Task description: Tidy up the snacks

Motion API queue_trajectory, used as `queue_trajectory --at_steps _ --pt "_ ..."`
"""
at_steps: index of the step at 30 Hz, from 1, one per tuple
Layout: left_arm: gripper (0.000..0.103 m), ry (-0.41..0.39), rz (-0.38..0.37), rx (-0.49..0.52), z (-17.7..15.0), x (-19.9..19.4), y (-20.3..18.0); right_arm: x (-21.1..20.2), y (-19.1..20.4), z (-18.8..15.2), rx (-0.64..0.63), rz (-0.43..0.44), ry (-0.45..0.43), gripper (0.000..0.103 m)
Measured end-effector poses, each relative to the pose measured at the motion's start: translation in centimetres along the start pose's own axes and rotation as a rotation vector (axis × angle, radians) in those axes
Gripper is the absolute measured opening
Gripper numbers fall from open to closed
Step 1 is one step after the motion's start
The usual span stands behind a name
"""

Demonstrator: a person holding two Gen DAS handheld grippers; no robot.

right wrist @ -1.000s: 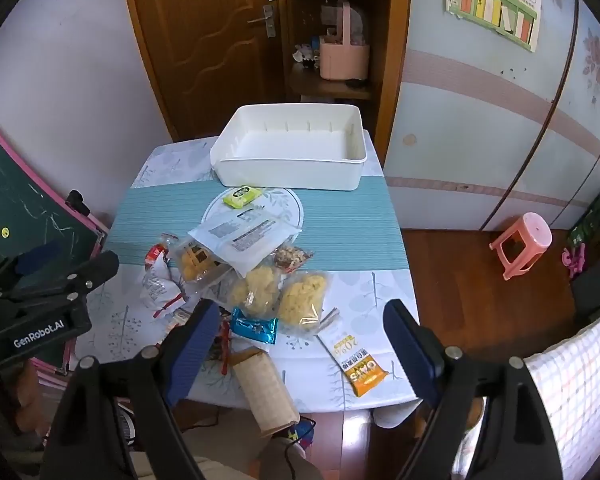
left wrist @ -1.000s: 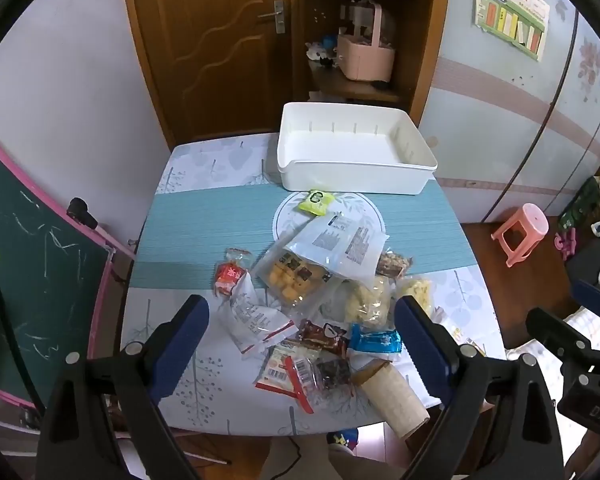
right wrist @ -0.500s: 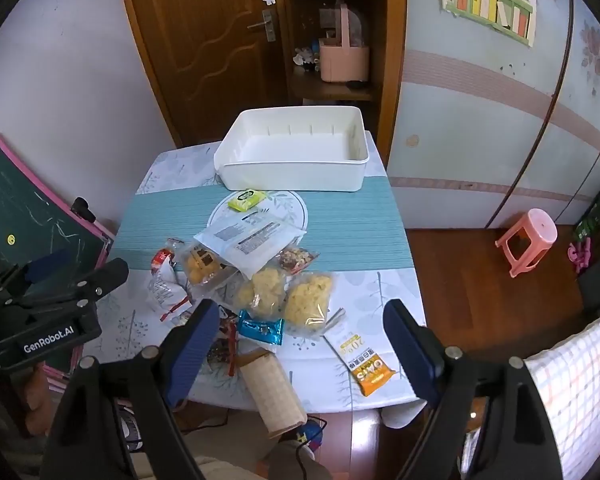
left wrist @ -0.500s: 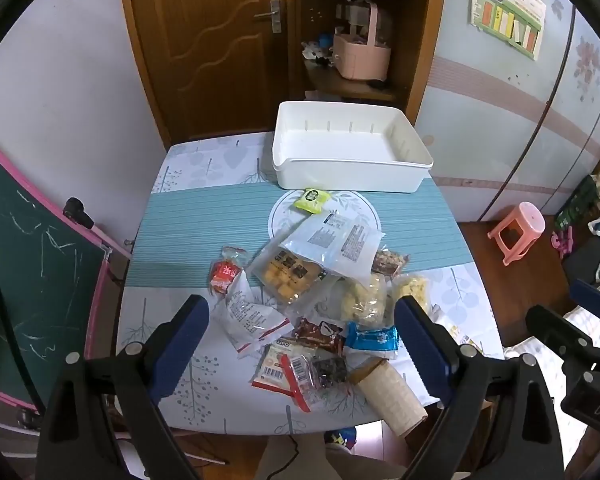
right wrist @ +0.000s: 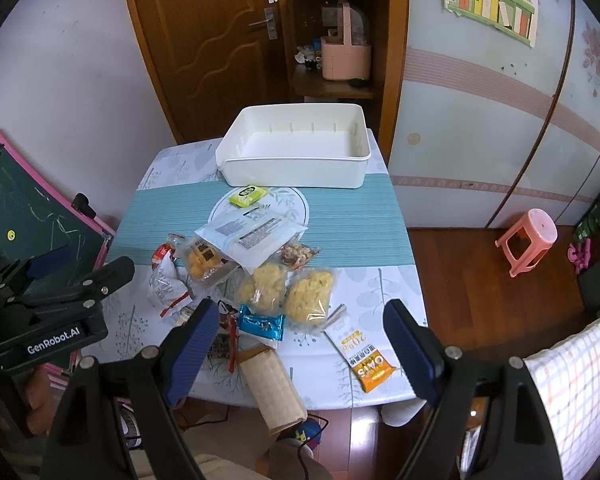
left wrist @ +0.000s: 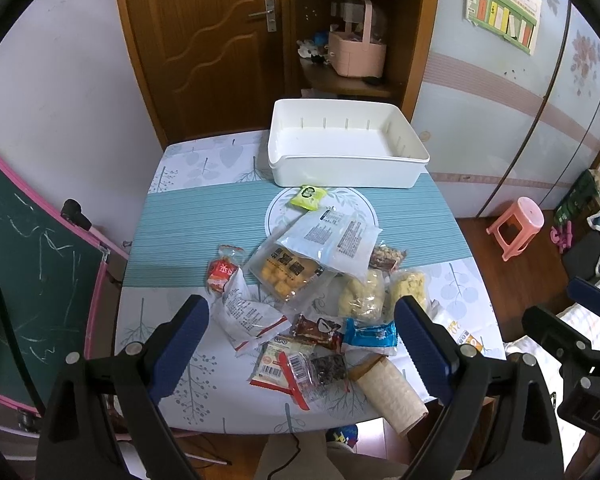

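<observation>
An empty white bin [left wrist: 344, 168] [right wrist: 296, 168] stands at the table's far edge. Several snack packs lie heaped nearer me: a small yellow-green pack [left wrist: 308, 196] [right wrist: 248, 195], a large clear flat bag [left wrist: 332, 236] [right wrist: 252, 236], yellow puff bags [left wrist: 364, 294] [right wrist: 310, 296], a blue wrapper [left wrist: 370, 334] [right wrist: 262, 324], an orange oats pack [right wrist: 366, 358] and a brown paper roll [left wrist: 392, 392] [right wrist: 272, 388] over the near edge. My left gripper [left wrist: 300, 312] and right gripper [right wrist: 296, 316] hover open above the pile, holding nothing.
A teal runner [left wrist: 196, 224] crosses the table. A green chalkboard [left wrist: 24, 280] leans at the left, a pink stool [right wrist: 528, 236] stands on the floor at right. A wooden door and a shelf with a pink basket [left wrist: 356, 52] are behind the bin.
Both views have shifted slightly; the table and bin sit a little lower and nearer centre in the frames. Nothing on the table has moved and both grippers stay open.
</observation>
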State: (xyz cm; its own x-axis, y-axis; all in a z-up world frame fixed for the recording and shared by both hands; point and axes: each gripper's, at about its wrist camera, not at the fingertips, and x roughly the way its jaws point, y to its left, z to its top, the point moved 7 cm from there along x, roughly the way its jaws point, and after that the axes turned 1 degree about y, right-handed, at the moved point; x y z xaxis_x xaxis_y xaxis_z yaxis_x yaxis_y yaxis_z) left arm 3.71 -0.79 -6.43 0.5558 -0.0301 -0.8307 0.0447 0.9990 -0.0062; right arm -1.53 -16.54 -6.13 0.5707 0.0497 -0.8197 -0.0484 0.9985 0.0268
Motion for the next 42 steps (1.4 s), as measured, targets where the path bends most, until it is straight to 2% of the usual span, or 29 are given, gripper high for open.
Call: queue_trajectory --at_steps 16,28,36,42 --pt "0.093 0.002 -0.001 -0.007 -0.5 0.2 0.3 0.5 0.8 -0.6 -0.025 0.012 0.017 0.085" --pt "0.093 0.035 -0.004 -0.023 -1.6 0.9 1.2 1.3 1.6 -1.3 -0.044 0.030 0.053 0.085" --pt "0.093 0.098 -0.010 -0.038 -2.8 2.4 1.6 3.1 2.1 -2.5 -0.066 0.063 0.139 0.085" --pt "0.093 0.163 -0.015 -0.101 -3.8 4.4 3.6 5.3 2.3 -3.6 -0.063 0.110 0.220 0.085"
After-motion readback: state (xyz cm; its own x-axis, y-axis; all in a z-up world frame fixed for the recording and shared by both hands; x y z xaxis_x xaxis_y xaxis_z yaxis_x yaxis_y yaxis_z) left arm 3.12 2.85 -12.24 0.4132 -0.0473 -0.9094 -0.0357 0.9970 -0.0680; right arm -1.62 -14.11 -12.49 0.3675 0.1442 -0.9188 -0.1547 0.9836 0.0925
